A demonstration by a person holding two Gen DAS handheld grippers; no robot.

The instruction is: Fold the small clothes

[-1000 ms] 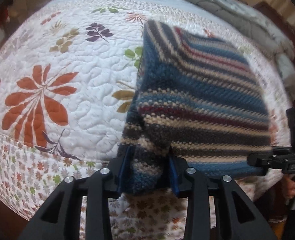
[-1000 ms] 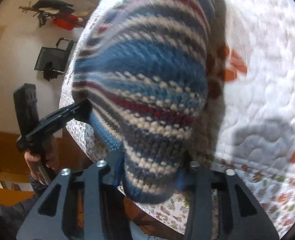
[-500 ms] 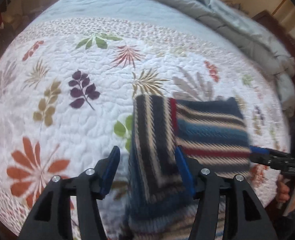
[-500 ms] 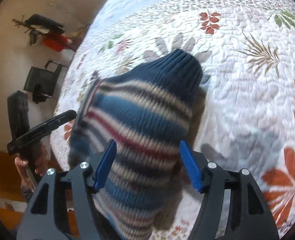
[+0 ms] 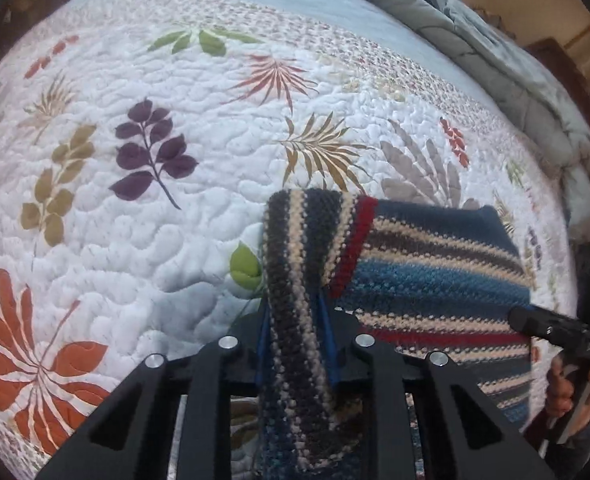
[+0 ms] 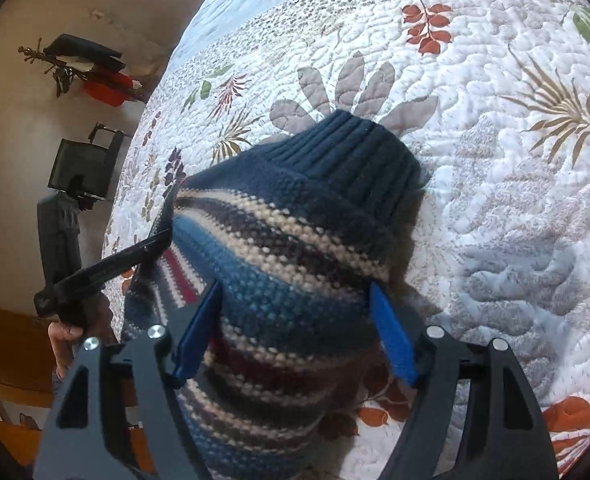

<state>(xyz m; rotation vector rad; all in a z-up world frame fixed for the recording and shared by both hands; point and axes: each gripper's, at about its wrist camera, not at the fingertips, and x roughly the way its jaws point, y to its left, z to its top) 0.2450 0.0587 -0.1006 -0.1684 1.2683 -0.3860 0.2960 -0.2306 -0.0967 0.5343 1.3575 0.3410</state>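
Observation:
A striped knit sweater [image 5: 435, 276] in blue, cream, grey and red lies on the quilted bed near its front edge. My left gripper [image 5: 295, 320] is shut on a folded strip of the sweater, its sleeve side. In the right wrist view the sweater [image 6: 295, 248] lies with its dark blue ribbed hem farthest away. My right gripper [image 6: 295, 332] is open, its blue pads standing either side of the knit without pinching it. The right gripper also shows in the left wrist view [image 5: 555, 330], and the left gripper in the right wrist view [image 6: 151, 248].
A white quilt with leaf prints [image 5: 175, 220] covers the bed. A grey duvet [image 5: 495, 72] is bunched at the far right. A wall with hung items [image 6: 87, 68] and a dark chair [image 6: 83, 168] stand beyond the bed's left side.
Both grippers let the sweater down onto the quilt and opened. The left gripper has since shut again on a folded strip; the right stays open.

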